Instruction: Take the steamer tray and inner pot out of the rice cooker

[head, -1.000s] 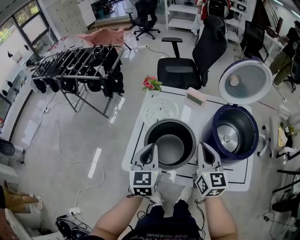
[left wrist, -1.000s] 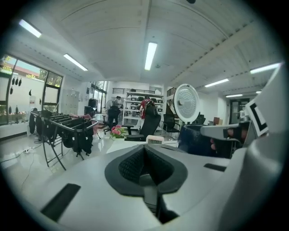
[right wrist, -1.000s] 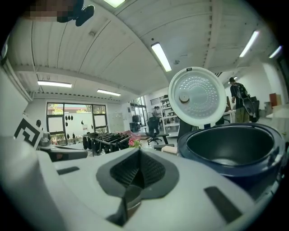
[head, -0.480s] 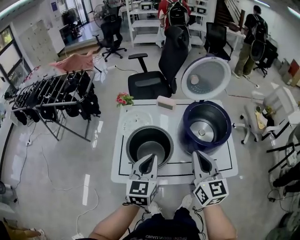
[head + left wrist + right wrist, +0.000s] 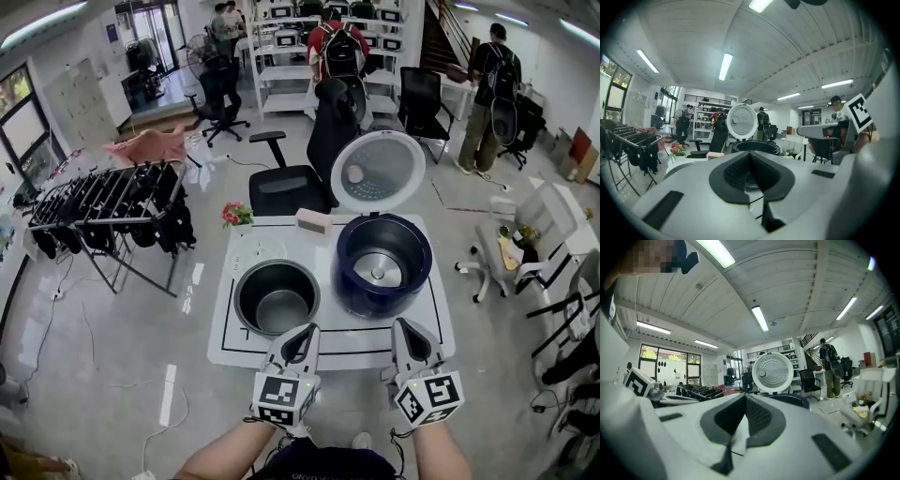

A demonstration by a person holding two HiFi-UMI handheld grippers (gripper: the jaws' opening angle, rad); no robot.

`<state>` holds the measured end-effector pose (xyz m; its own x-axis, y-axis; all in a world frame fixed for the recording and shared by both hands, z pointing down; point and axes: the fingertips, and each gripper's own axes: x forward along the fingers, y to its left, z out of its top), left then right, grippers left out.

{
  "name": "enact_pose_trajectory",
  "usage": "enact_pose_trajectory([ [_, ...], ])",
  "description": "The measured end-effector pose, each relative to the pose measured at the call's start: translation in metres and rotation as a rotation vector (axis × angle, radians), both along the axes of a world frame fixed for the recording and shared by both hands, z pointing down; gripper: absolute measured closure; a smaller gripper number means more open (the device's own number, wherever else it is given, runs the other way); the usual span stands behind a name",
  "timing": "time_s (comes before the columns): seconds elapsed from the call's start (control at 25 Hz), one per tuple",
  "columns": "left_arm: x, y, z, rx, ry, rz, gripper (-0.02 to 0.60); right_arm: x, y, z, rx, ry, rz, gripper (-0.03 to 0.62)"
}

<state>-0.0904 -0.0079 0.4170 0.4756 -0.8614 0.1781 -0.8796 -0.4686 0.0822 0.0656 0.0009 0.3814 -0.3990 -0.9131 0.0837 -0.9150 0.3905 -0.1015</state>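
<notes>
The grey metal inner pot (image 5: 277, 298) stands empty on the left half of the white table (image 5: 427, 323). Beside it, to the right, the dark blue rice cooker (image 5: 382, 262) stands with its round lid (image 5: 377, 172) swung up and its heating plate bare. A clear steamer tray (image 5: 253, 251) lies faintly visible behind the pot. My left gripper (image 5: 303, 336) and right gripper (image 5: 411, 332) hover at the table's near edge, both shut and holding nothing. In the left gripper view the left gripper (image 5: 750, 157) points towards the cooker (image 5: 754, 146). The right gripper (image 5: 744, 401) faces the lid (image 5: 772, 372).
A small pot of pink flowers (image 5: 234, 215) and a small beige box (image 5: 314, 221) sit at the table's back edge. A black office chair (image 5: 291, 183) stands behind the table and a clothes rack (image 5: 112, 211) to the left. People stand by the far shelves.
Both grippers drew back from the rim of the inner pot towards me and rose. The pot stays on the table. My head view lifted and takes in more of the room.
</notes>
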Motion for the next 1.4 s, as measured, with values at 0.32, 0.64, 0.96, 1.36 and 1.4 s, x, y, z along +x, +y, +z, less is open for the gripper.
enact_pose_trajectory([
  [0.32,0.050,0.062,-0.004,0.002,-0.018,-0.121,0.578,0.042,0.038,-0.002,-0.005,-0.011,-0.151,0.594],
  [0.64,0.075,0.123,-0.007,0.009,-0.005,-0.274,0.578,0.068,0.072,0.005,-0.007,-0.004,-0.286,0.592],
  [0.96,0.073,0.151,0.001,-0.029,0.032,-0.330,0.578,0.065,0.090,0.011,-0.012,-0.020,-0.335,0.594],
  [1.36,0.076,0.159,-0.006,0.001,0.009,-0.339,0.578,0.069,0.098,0.012,-0.018,-0.029,-0.334,0.594],
  [1.4,0.077,0.159,-0.006,0.001,0.008,-0.336,0.578,0.069,0.098,0.013,-0.018,-0.027,-0.333,0.594],
])
